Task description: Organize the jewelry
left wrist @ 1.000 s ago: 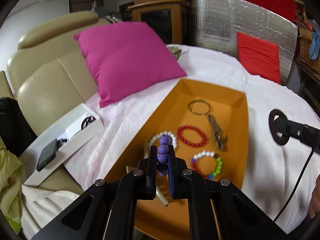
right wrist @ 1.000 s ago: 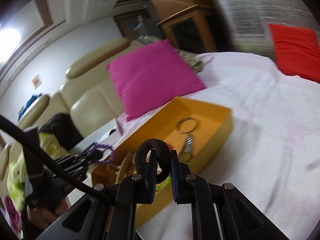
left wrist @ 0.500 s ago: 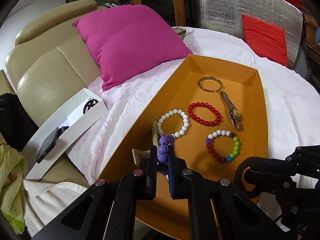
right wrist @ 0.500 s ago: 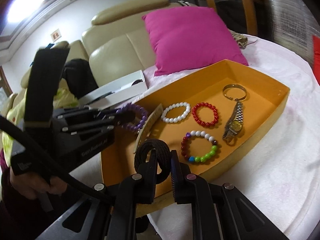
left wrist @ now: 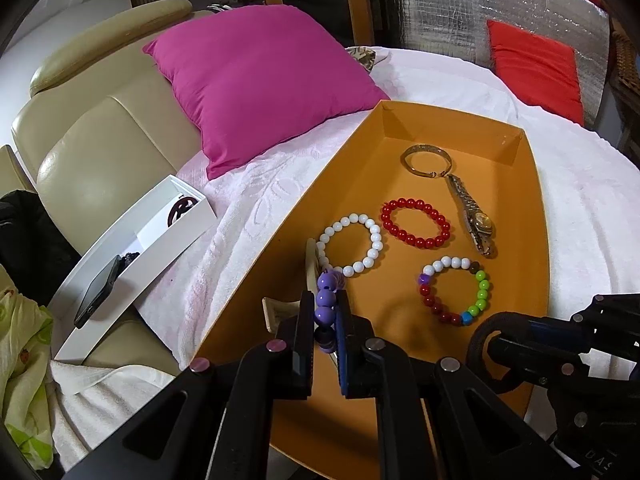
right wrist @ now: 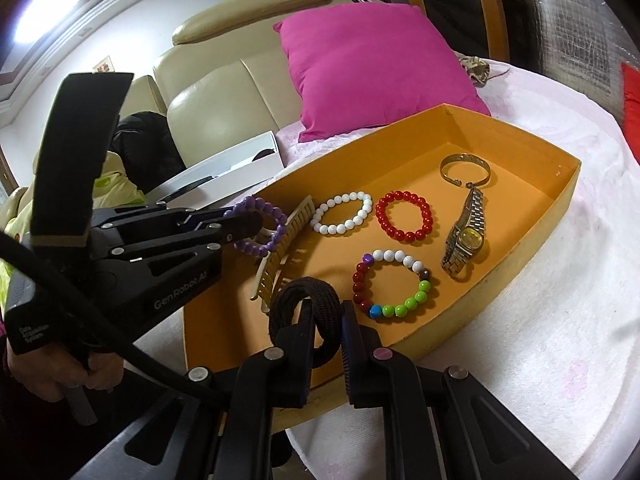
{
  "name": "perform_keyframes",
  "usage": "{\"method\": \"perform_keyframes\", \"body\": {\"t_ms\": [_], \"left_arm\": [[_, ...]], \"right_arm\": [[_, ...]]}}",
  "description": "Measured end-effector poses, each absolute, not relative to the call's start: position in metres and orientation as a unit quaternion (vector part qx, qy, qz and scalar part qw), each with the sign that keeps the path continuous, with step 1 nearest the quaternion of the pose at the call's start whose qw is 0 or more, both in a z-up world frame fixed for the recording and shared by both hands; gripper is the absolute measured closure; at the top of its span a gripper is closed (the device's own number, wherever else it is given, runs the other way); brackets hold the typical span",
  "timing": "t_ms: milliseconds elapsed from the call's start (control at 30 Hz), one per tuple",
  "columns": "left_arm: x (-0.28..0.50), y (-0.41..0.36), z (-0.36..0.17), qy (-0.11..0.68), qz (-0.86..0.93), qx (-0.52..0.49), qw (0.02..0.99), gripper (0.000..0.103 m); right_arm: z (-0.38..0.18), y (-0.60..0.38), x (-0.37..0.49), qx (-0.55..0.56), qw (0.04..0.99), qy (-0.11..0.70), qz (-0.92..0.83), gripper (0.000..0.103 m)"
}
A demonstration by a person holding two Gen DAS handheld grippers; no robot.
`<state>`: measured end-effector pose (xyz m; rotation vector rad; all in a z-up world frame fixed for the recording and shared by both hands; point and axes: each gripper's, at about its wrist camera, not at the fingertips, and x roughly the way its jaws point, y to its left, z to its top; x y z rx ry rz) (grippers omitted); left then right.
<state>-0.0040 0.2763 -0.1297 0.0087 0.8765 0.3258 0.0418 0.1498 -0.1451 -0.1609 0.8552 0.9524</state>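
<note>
An orange tray (left wrist: 536, 184) (right wrist: 560, 196) lies on the white cloth. In it are a white bead bracelet (left wrist: 352, 244) (right wrist: 342, 213), a red bead bracelet (left wrist: 416, 218) (right wrist: 404, 216), a multicolour bead bracelet (left wrist: 454, 290) (right wrist: 392, 286), a gold watch (left wrist: 474, 216) (right wrist: 464, 236), a gold bangle (left wrist: 426, 160) (right wrist: 464, 168) and a beige comb (right wrist: 280, 248). My left gripper (left wrist: 325, 316) (right wrist: 244, 228) is shut on a purple bead bracelet (left wrist: 326, 306) (right wrist: 262, 230) above the tray's near left end. My right gripper (right wrist: 326, 328) is shut on a black hair tie (right wrist: 306, 312) (left wrist: 486, 344) over the tray's near edge.
A pink pillow (left wrist: 256, 88) leans on a beige sofa (left wrist: 100, 128) behind the tray. A white box (left wrist: 132, 248) holding a phone (left wrist: 96, 296) lies at the left. A red cushion (left wrist: 536, 68) stands at the back right against silver foil.
Both grippers have moved in and down over the near end of the tray, each still holding its item. The right gripper swung left toward the tray.
</note>
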Motion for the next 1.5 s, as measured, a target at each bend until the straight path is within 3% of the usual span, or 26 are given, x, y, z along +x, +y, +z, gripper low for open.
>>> {"method": "perform_keyframes", "body": {"t_ms": [400,700,800,867,967,1100,1267,1500], "left_arm": [[0.002,0.275,-0.138,0.437,0.161,0.006,0.885,0.093],[0.004,0.272,-0.138,0.438,0.154,0.005,0.886,0.093],[0.003,0.273,-0.135,0.433,0.154,0.0,0.888,0.081],[0.002,0.272,-0.131,0.424,0.155,0.002,0.892,0.06],[-0.004,0.265,-0.121,0.396,0.161,0.013,0.904,0.041],[-0.011,0.257,-0.109,0.376,0.16,0.018,0.913,0.033],[-0.023,0.254,-0.095,0.368,0.164,-0.002,0.915,0.028],[-0.053,0.246,-0.072,0.356,0.189,0.003,0.915,0.025]], "right_arm": [[-0.147,0.147,0.048,-0.064,0.802,0.405,0.435,0.089],[-0.144,0.141,0.052,-0.047,0.804,0.404,0.433,0.076],[-0.142,0.14,0.054,-0.043,0.806,0.403,0.43,0.075],[-0.141,0.138,0.056,-0.038,0.807,0.404,0.428,0.075],[-0.137,0.133,0.058,-0.027,0.812,0.4,0.424,0.075],[-0.128,0.124,0.058,-0.012,0.818,0.393,0.419,0.074],[-0.116,0.111,0.054,0.005,0.827,0.382,0.412,0.054],[-0.096,0.094,0.037,0.015,0.846,0.354,0.398,0.053]]}}
